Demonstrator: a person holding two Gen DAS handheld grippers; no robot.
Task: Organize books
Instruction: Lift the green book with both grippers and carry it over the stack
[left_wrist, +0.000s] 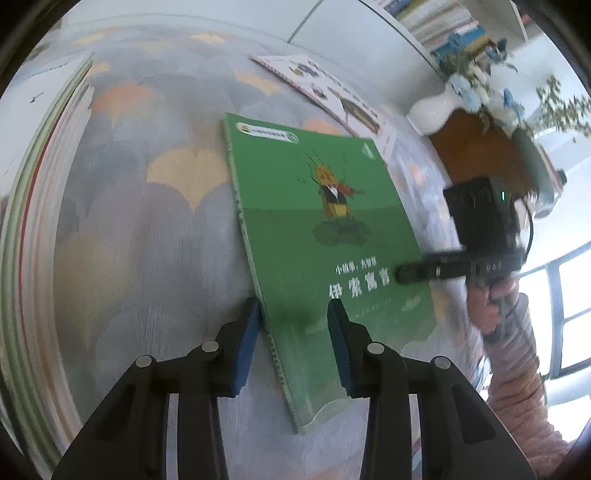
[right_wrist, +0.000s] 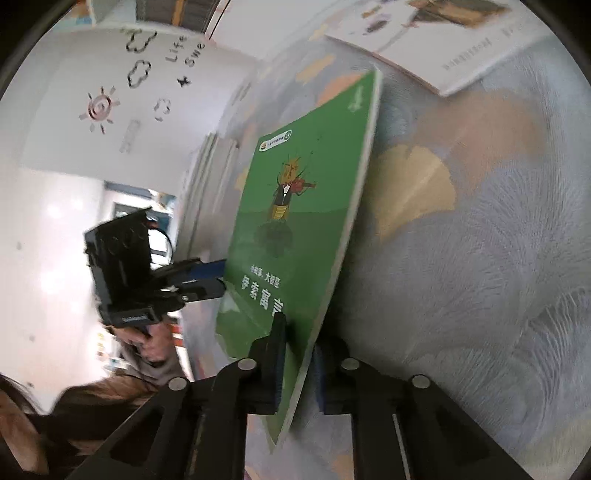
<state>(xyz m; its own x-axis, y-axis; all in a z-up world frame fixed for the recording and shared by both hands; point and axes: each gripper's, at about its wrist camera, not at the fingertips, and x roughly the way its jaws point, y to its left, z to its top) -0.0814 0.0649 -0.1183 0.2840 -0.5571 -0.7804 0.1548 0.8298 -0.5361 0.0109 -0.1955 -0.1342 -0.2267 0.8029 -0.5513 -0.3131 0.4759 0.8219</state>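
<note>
Left wrist view: green book (left_wrist: 321, 236) is lifted off the patterned cloth (left_wrist: 147, 221), tilted, its spine edge running from far to near between the two blue pads.
Left gripper (left_wrist: 293, 339): narrow, one pad either side of the book's near spine edge; whether both pads press on the cover cannot be told, as a sliver of cloth shows beside the left pad.
Right gripper (left_wrist: 400, 275): reaches in from the right in this view, its tip at the book's right edge beside the white title.
Right wrist view: right gripper (right_wrist: 299, 354) is clamped tight on the near corner of the green book (right_wrist: 295, 206), which stands nearly edge-on and bows slightly.
Left gripper, seen from the right wrist (right_wrist: 221, 275): black body and blue pad meet the book's left edge about halfway up.
Book edges: far corners are free, touching nothing.
Second book (left_wrist: 332, 88): white cover, flat on the cloth beyond the green one, well apart from it.
Stacked books (left_wrist: 33, 229): coloured edges along the far left, with a wide stretch of bare cloth between them and the green book.
Right side: white vase (left_wrist: 436, 110) with flowers, near the desk's right edge, crowds that side.
Open room: mostly to the left of the green book and under it.
</note>
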